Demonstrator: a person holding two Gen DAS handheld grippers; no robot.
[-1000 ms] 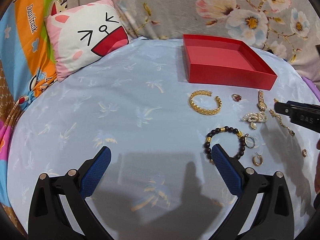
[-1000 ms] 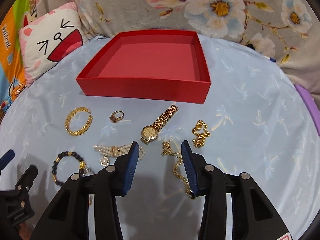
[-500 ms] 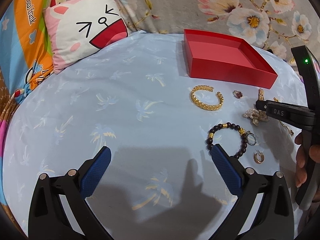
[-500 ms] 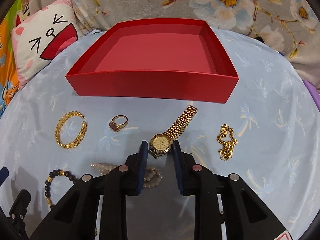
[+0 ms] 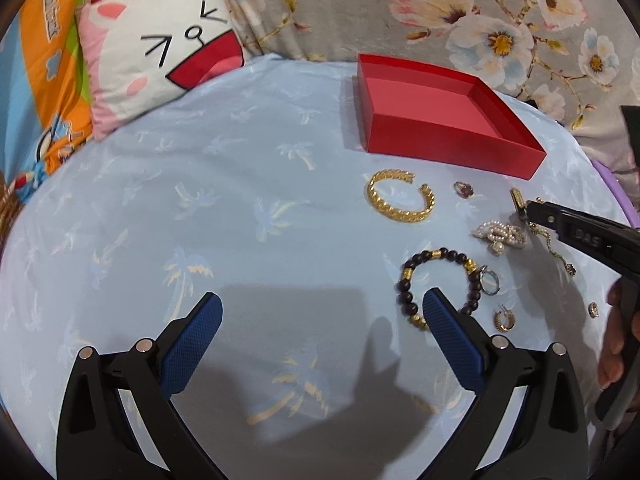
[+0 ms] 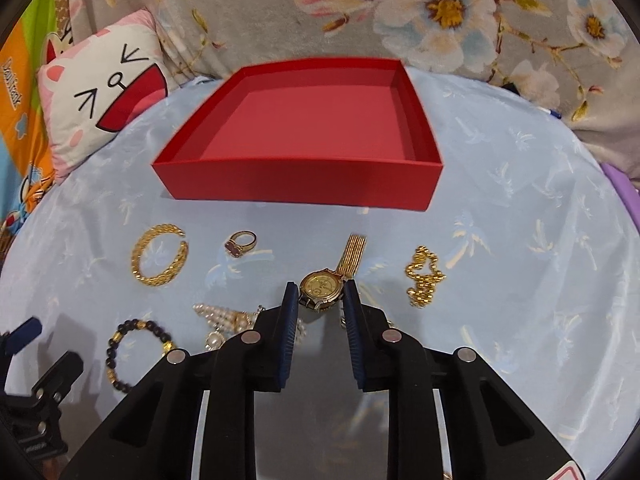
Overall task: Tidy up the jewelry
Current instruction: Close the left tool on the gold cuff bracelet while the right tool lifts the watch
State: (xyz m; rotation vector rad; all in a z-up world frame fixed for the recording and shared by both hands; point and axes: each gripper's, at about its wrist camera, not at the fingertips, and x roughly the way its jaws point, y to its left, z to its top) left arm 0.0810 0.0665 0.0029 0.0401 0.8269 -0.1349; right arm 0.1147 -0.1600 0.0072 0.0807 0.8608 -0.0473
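A red open box (image 6: 300,184) stands empty at the back of the light blue cloth; it also shows in the left wrist view (image 5: 448,148). In front lie a gold bangle (image 6: 158,256), a ring with a red stone (image 6: 240,242), a gold watch (image 6: 324,286), a gold chain (image 6: 424,276), a pearl piece (image 6: 224,316) and a dark bead bracelet (image 6: 136,350). My right gripper (image 6: 320,300) has its jaws close on both sides of the watch face, low over the cloth. My left gripper (image 5: 320,320) is open and empty, its right finger over the bead bracelet (image 5: 436,280).
A cat-face pillow (image 5: 160,48) lies at the back left. A flowered blanket (image 6: 440,12) runs behind the box. Small rings and a hoop earring (image 5: 502,320) lie near the bead bracelet. The cloth's rounded edge falls away on the right.
My right gripper has moved forward to the watch and its jaws have narrowed around the watch face. The left gripper has hardly moved.
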